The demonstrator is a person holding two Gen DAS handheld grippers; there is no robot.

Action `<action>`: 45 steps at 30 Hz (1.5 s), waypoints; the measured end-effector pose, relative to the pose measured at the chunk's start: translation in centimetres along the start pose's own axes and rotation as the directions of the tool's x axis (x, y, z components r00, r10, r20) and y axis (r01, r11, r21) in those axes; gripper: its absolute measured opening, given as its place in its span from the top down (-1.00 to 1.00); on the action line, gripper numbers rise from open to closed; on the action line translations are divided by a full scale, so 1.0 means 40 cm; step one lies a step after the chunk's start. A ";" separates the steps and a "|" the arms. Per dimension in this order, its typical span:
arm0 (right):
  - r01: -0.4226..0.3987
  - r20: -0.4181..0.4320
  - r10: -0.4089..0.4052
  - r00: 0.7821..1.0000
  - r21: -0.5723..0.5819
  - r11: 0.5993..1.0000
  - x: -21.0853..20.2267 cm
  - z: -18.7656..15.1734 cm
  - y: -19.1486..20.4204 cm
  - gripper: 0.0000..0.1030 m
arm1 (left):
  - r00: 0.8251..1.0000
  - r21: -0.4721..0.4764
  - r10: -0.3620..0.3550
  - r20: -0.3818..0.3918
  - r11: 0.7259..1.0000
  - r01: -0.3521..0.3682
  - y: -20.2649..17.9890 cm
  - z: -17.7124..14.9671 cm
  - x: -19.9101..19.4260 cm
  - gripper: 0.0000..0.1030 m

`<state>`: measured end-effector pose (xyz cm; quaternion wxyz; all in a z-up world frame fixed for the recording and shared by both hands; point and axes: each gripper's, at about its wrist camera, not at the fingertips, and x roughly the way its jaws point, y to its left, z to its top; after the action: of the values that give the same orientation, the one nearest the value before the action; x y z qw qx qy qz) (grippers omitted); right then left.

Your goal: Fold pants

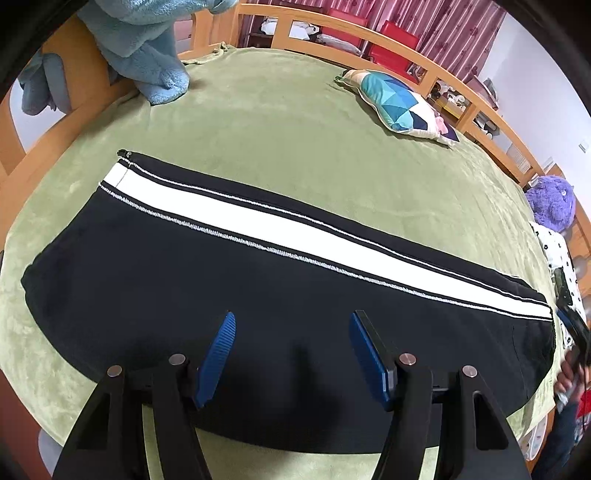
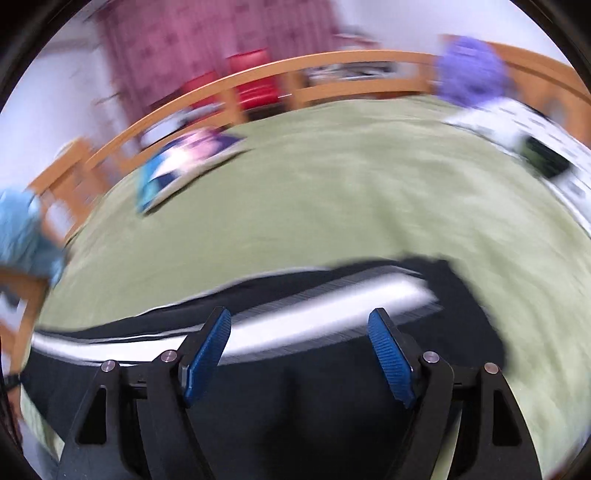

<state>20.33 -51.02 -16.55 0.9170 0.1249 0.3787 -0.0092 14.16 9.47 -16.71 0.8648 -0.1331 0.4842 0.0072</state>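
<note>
1. Bed w/ green blanket (image 1: 280, 122): fills most of both views. Wooden rail (image 1: 369, 37) runs along the far side; pink curtain (image 1: 443, 26) behind it.

2. Pants (image 1: 258, 295): black, w/ a broad white side stripe (image 1: 258, 218) edged by thin white lines. Laid flat on the blanket, legs stacked, long axis running left-right across the near part of the bed. Near edge sits close to the bed's near edge. In the right wrist view the pants (image 2: 314, 387) are blurred; one end lies just right of centre, stripe visible above the fingers.

3. Blue fleece item (image 1: 147, 48): draped over the rail at far left, lower end touching the blanket.

4. Patterned pillow (image 1: 399, 103): blue/white geometric print, on the blanket near the far rail, well apart from the pants.

5. Purple plush toy (image 1: 550, 203): at the right edge of the bed, beside a white dotted cloth (image 1: 554, 251).

6. Left gripper (image 1: 291, 321): jaws wide apart, nothing between them; blue ribbed pads (image 1: 218, 354) over the black fabric. Contact w/ fabric: cannot tell.

7. Right gripper (image 2: 299, 317): jaws wide apart, holding nothing; positioned over the pants near the stripe. View is motion-blurred.
</note>
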 end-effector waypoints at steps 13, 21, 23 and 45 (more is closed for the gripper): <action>-0.200 -0.287 0.090 0.954 -0.383 0.902 0.370 -0.033 0.382 -0.18 | 1.000 -0.005 -0.011 0.015 1.000 0.011 0.071 0.043 0.017 -0.20; -0.169 -0.267 0.049 0.963 -0.448 0.878 0.330 -0.027 0.424 0.88 | 0.999 -0.054 -0.044 0.014 0.998 0.045 0.127 0.036 0.021 -0.20; -0.183 -0.243 0.085 0.966 -0.414 0.892 0.297 -0.003 0.414 0.89 | 0.999 -0.056 -0.036 0.024 0.998 0.038 0.143 0.033 0.011 -0.20; 0.024 -0.146 -0.046 0.988 -0.149 0.989 0.233 -0.011 0.422 0.07 | 0.995 -0.177 0.060 0.078 0.983 -0.045 0.397 0.140 0.047 -0.20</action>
<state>28.54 -33.83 -19.60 0.8926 0.0509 0.4478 0.0118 17.59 25.88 -19.07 0.8686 -0.1956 0.4485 0.0780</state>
